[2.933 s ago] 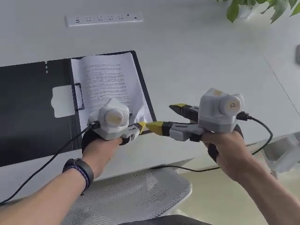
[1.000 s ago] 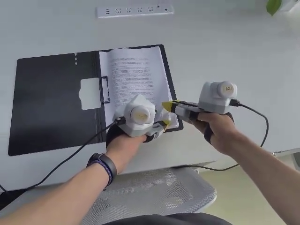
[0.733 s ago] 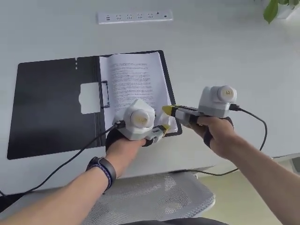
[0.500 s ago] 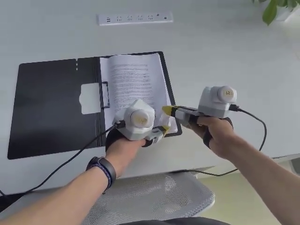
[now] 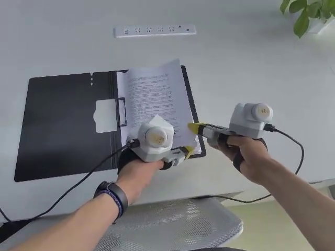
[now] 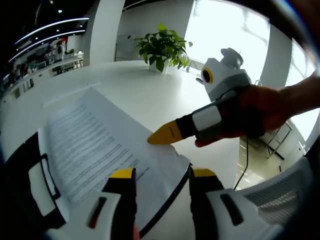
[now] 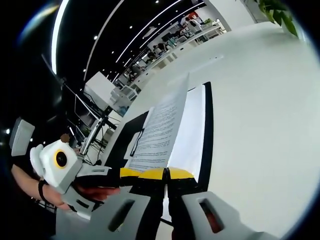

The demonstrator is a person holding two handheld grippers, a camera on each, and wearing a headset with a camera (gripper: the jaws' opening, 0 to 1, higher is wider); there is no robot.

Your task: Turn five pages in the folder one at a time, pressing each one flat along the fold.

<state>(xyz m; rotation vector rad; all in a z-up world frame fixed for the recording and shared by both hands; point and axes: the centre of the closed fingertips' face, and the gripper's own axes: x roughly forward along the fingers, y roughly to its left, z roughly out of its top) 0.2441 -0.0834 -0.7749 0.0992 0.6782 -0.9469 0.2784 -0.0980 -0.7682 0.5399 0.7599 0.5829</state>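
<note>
A black folder (image 5: 63,130) lies open on the white table, with its printed pages (image 5: 154,99) clipped on the right half. My right gripper (image 5: 192,127) comes in from the right and is shut on the right edge of the top page (image 7: 162,125). That page stands lifted off the white sheet below (image 7: 192,130). My left gripper (image 5: 184,152) hovers open over the folder's near right corner. The page corner (image 6: 165,160) and the folder edge lie between its jaws. The right gripper (image 6: 162,136) pinches the sheet just ahead of them.
A white power strip (image 5: 154,30) lies at the back of the table. A potted plant (image 5: 306,13) stands at the far right. A mesh chair (image 5: 172,225) sits below the table's near edge, and cables trail from both grippers.
The right gripper, open and off the folder 2.9 s ago, has moved left to the page edge and shut on it. The top page's right side has lifted. My head shifted.
</note>
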